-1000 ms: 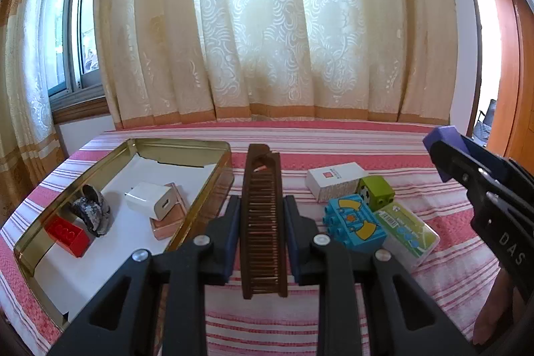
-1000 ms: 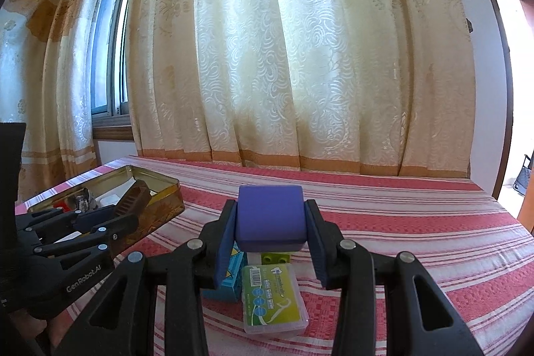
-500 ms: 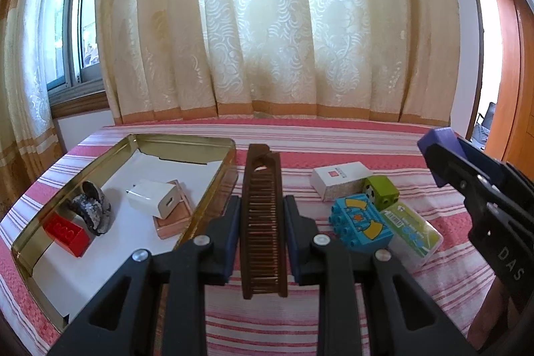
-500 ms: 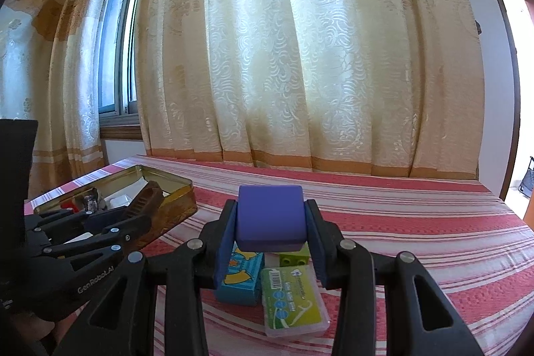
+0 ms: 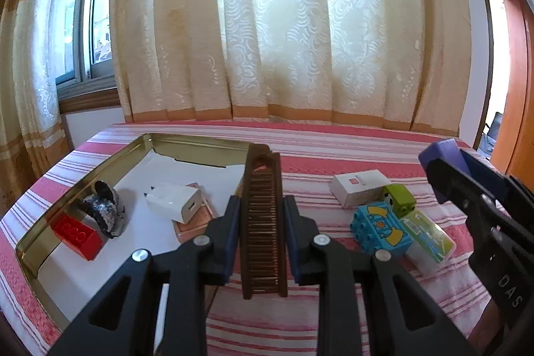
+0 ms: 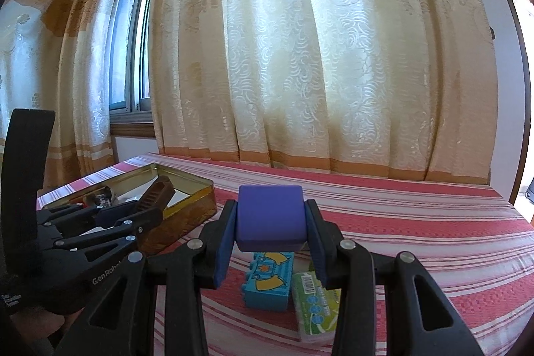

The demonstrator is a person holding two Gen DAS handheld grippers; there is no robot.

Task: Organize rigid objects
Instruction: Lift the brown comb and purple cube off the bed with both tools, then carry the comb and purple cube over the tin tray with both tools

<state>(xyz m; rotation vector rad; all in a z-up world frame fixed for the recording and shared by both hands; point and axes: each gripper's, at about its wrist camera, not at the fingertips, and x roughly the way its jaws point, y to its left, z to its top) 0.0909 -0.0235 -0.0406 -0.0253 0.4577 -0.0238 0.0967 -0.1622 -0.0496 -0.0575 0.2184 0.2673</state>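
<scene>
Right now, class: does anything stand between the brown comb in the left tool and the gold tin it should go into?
Nothing visible does. The comb is held above the tin's near wall.

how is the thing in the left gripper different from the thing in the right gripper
The left gripper holds a brown comb: long, thin, toothed, reaching well past the fingertips. The right gripper holds a purple block: short, chunky, smooth, with rounded corners, filling the gap between the fingers. The comb is close to the gold tin; the block is over the blue toy brick. Both are rigid, clamped and lifted off the striped cloth.
</scene>
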